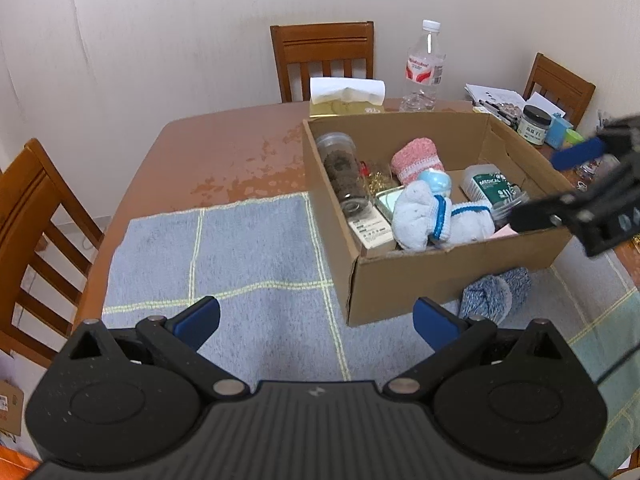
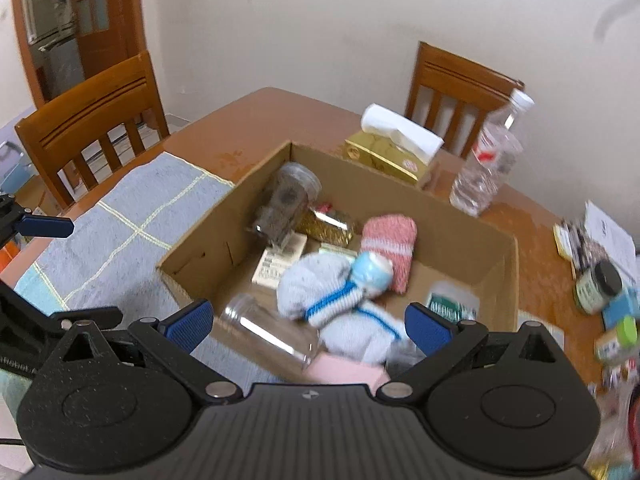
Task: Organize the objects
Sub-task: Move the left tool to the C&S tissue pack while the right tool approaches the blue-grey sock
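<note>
Right gripper (image 2: pixel 308 326): jaws spread wide, nothing pinched. It hangs over the near end of the cardboard box (image 2: pixel 506 276). Directly below the gap lie a clear empty jar (image 2: pixel 268 334) on its side, a pink flat item (image 2: pixel 348 372) at 6 o'clock, and a pair of grey socks with blue bands (image 2: pixel 320 292) at 12 o'clock.

Farther into the box: a light blue rolled sock (image 2: pixel 370 270) resting on the grey pair, a pink-and-white sock (image 2: pixel 390 248) at 1 o'clock, a green-labelled medical container (image 2: pixel 452 304) at 3 o'clock. At 11 o'clock, a jar with dark contents (image 2: pixel 286 202) on its side, a packet of gold bits (image 2: pixel 330 224) beside it, and a small white carton (image 2: pixel 276 264) below the jar.

Left gripper (image 1: pixel 316 324): jaws spread wide, empty, above the grey checked mat (image 1: pixel 240 248), with the box at 1 o'clock from it. A grey-blue knitted sock (image 1: pixel 494 292) lies on the mat outside the box, touching its near wall.

Beyond the box on the table (image 1: pixel 224 152): a tissue box (image 1: pixel 346 98) at 12 o'clock, a water bottle (image 1: pixel 424 68) just right of it, and papers with a dark-lidded jar (image 1: pixel 534 124) at 2 o'clock.
</note>
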Available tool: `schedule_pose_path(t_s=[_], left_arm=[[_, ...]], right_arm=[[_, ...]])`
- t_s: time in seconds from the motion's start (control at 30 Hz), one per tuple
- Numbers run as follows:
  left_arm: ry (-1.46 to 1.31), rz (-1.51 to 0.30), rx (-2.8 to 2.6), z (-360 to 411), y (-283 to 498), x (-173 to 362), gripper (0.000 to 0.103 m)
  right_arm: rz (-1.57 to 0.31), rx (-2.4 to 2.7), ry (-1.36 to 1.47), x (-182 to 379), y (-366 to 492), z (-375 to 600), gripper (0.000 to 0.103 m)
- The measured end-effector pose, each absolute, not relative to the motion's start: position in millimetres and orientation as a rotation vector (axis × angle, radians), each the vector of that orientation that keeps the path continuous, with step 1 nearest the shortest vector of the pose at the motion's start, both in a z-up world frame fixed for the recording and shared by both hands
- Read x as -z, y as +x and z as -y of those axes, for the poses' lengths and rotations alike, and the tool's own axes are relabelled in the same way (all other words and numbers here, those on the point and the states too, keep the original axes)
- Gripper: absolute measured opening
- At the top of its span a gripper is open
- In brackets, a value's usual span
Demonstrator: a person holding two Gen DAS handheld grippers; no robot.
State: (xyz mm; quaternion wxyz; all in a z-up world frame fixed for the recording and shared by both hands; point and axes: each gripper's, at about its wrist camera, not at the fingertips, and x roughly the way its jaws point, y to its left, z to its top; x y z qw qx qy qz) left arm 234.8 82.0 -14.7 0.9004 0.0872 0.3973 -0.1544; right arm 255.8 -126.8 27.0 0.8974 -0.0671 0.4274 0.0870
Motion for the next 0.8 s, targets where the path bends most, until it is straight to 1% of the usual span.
schedule_pose_path(t_s=[0.13, 0.37, 0.6, 0.8], left_arm=[[0.172, -0.831, 0.306, -87.1, 233.8, 22.9, 0.102], [0.202, -0.858, 0.307, -91.0, 230.2, 43.7, 0.102], [0.111, -0.896, 0.286, -106.1, 233.6, 54.2, 0.102], [0.129, -0.907, 0.285, -115.8, 235.6, 61.6, 0.102]], right_arm=[[-0.915, -0.160, -0.098, -15.1, 235.6, 126.8, 0.103], [-0.969, -0.101, -0.035, 27.9, 218.0, 124.7, 0.103], [-1.015, 0.013, 0.051, 81.1, 234.4, 124.5, 0.103], [-0.999, 0.128, 0.104, 102.7, 251.4, 118.8, 0.103]])
